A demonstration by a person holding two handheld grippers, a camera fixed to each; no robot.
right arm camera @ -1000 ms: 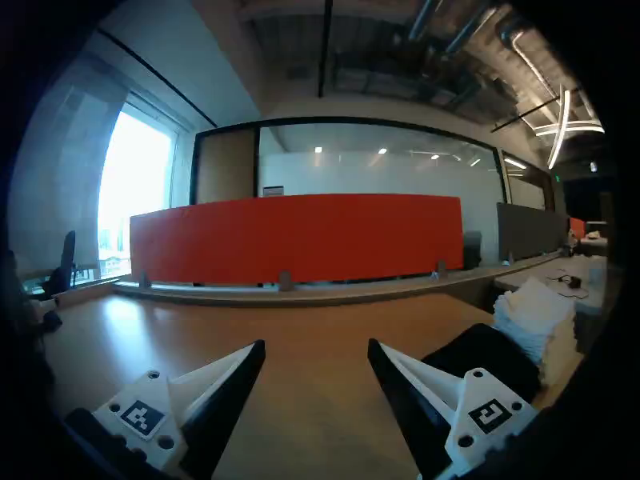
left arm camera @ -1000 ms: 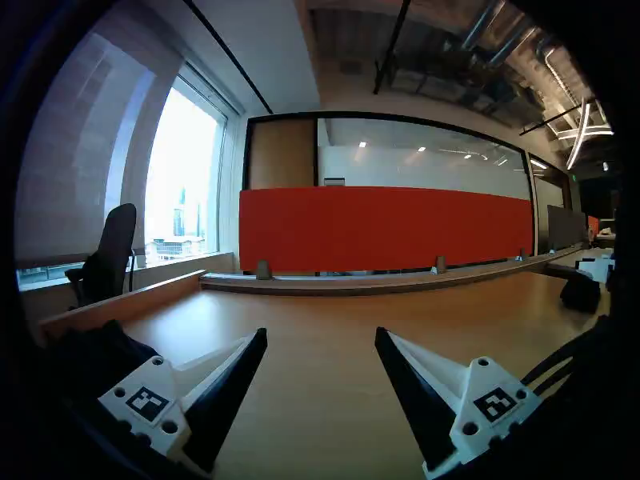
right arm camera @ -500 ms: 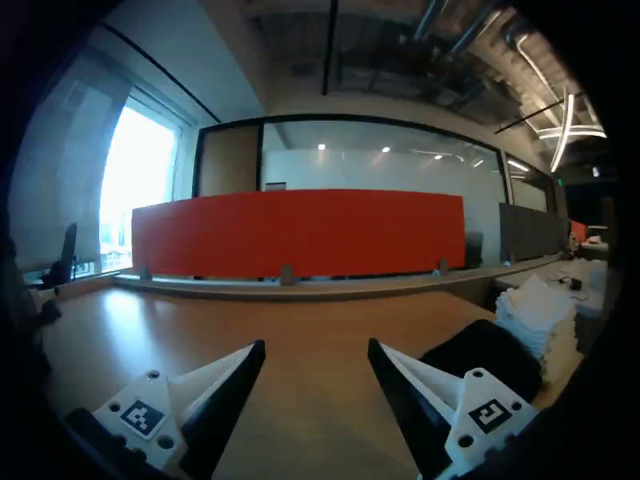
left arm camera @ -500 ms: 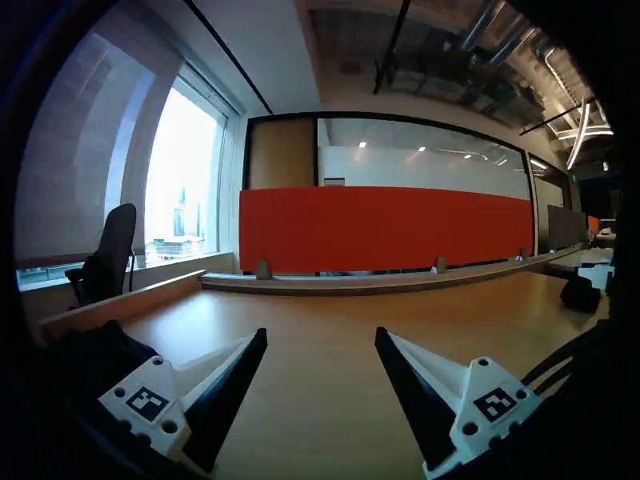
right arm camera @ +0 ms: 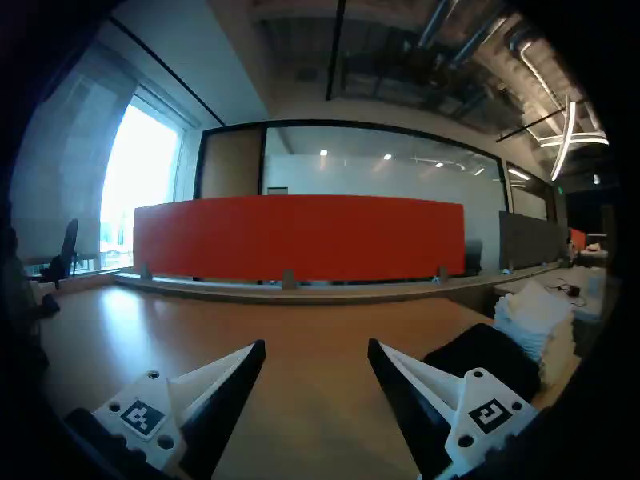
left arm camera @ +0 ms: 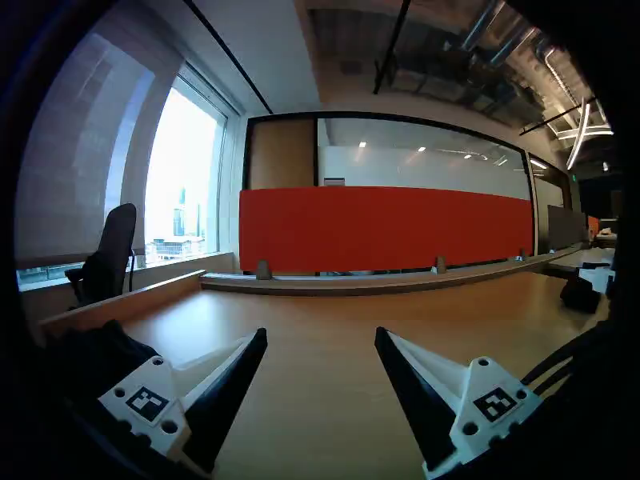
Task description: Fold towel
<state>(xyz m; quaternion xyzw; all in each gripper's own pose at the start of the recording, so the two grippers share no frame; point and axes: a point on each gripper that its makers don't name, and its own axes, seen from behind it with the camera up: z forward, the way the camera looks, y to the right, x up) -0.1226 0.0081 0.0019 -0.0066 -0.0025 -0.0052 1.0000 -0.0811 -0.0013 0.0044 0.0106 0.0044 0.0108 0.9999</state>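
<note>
A stack of white folded towels (right arm camera: 538,326) stands at the right edge of the wooden table (right arm camera: 320,336) in the right gripper view, with a black cloth-like thing (right arm camera: 480,358) lying in front of it. My right gripper (right arm camera: 316,352) hovers open over bare wood, left of the stack, nothing between its fingers. In the left gripper view, my left gripper (left arm camera: 320,340) is open as well, above the table (left arm camera: 344,320). A dark object (left arm camera: 580,294) sits far right in that view.
A red divider panel (right arm camera: 300,238) runs along the table's far edge. A black office chair (left arm camera: 108,256) stands by the bright window (left arm camera: 180,188) on the left. A second desk with small items (right arm camera: 572,284) lies beyond the towels.
The right gripper view has tilted slightly and shifted a little; the towel stack stays at its right edge. The left gripper has held still.
</note>
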